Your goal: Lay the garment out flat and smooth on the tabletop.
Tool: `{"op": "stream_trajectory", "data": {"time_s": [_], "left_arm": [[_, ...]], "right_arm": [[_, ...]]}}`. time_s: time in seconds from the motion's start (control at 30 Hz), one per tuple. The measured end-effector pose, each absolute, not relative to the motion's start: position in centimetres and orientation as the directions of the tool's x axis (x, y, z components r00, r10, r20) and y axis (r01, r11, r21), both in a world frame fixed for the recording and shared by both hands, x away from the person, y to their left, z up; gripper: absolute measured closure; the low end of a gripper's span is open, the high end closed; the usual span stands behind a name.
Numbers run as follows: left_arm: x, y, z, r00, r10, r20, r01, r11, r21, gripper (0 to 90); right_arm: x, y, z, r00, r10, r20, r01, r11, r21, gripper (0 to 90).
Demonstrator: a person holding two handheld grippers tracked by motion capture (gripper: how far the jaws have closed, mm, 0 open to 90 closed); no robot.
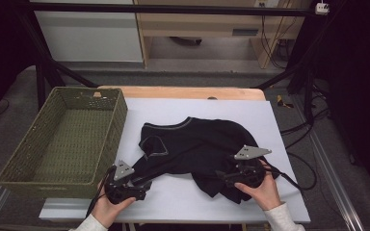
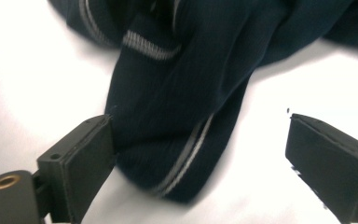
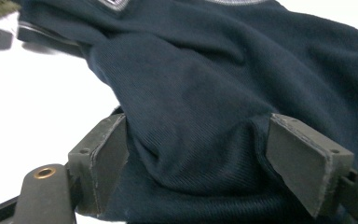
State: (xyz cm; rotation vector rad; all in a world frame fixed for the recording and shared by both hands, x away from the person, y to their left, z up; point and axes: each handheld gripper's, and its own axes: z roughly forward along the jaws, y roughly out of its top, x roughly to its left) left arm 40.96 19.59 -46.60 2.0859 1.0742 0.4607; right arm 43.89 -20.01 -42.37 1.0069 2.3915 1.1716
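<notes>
A dark navy knit top (image 1: 197, 142) with grey trim at the collar and cuffs lies crumpled in the middle of a white sheet (image 1: 279, 144). My left gripper (image 1: 143, 185) rests low at the garment's front left, jaws wide apart and open. A grey-striped sleeve end (image 2: 177, 116) lies between them, just against the left pad (image 2: 81, 163). My right gripper (image 1: 221, 177) is at the garment's front right edge, also open. A loose fold of the dark fabric (image 3: 196, 140) bulges between its pads (image 3: 303, 158).
A green woven basket (image 1: 120, 120) stands on the table's left side, its inside bare. A black cable (image 1: 298, 178) trails off to the right of the right hand. Black frame bars and more cables stand beyond the table's far edge.
</notes>
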Motion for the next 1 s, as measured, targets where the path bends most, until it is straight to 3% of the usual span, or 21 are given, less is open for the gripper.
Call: {"op": "stream_trajectory", "data": {"time_s": [0.2, 0.33, 0.4, 0.5, 0.6, 0.67, 0.83, 1.0], "left_arm": [[41.1, 19.8, -47.2, 0.576, 0.817, -0.035, 0.566, -0.368, 0.738, 7.6], [41.9, 19.9, -47.5, 0.577, 0.817, -0.019, 0.552, -0.373, 0.746, 18.4], [42.4, 20.2, -47.5, 0.564, 0.824, -0.05, 0.567, -0.342, 0.749, 30.3], [43.3, 20.4, -47.5, 0.55, 0.827, -0.114, 0.602, -0.299, 0.74, 40.5], [43.8, 20.0, -47.5, 0.553, 0.825, -0.12, 0.615, -0.307, 0.726, 52.0], [44.1, 19.6, -47.4, 0.568, 0.814, -0.119, 0.618, -0.327, 0.715, 59.2], [44.7, 19.4, -46.6, 0.587, 0.796, -0.146, 0.643, -0.349, 0.682, 66.2], [45.4, 19.3, -45.9, 0.583, 0.795, -0.168, 0.66, -0.343, 0.669, 69.2]], "right_arm": [[43.6, -19.1, -42.5, -0.737, 0.673, 0.067, 0.458, 0.423, 0.782, 21.6], [43.9, -18.2, -43.9, -0.746, 0.663, 0.052, 0.478, 0.481, 0.735, 21.6], [44.1, -17.7, -44.7, -0.755, 0.655, 0.044, 0.485, 0.512, 0.709, 23.7], [44.2, -17.2, -45.6, -0.765, 0.644, 0.027, 0.488, 0.551, 0.676, 27.2], [44.4, -17.1, -46.2, -0.762, 0.647, 0.014, 0.494, 0.567, 0.659, 34.9], [44.5, -17.2, -46.4, -0.757, 0.653, 0.01, 0.5, 0.57, 0.652, 45.1], [44.7, -17.5, -46.3, -0.744, 0.668, 0.015, 0.52, 0.565, 0.64, 71.1], [44.8, -17.8, -45.4, -0.753, 0.655, 0.067, 0.532, 0.546, 0.647, 78.4]]}}
